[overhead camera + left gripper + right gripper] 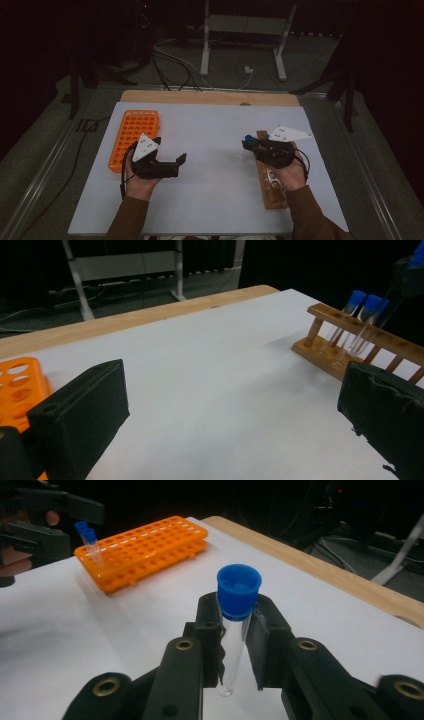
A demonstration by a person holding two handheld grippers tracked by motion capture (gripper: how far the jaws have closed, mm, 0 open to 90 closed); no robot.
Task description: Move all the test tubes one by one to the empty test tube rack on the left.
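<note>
My right gripper is shut on a clear test tube with a blue cap, held upright above the white tabletop. In the high view the right gripper hovers left of the wooden tube rack, the tube's blue cap showing at its tip. My left gripper sits beside the orange rack, open with nothing between its fingers. In the left gripper view the wide-apart left gripper faces the wooden rack, which holds blue-capped tubes.
The orange rack holds two blue-capped tubes at its near-left corner. A white board covers the table, with a wooden strip at its far edge. Cables and a metal stand lie on the floor beyond.
</note>
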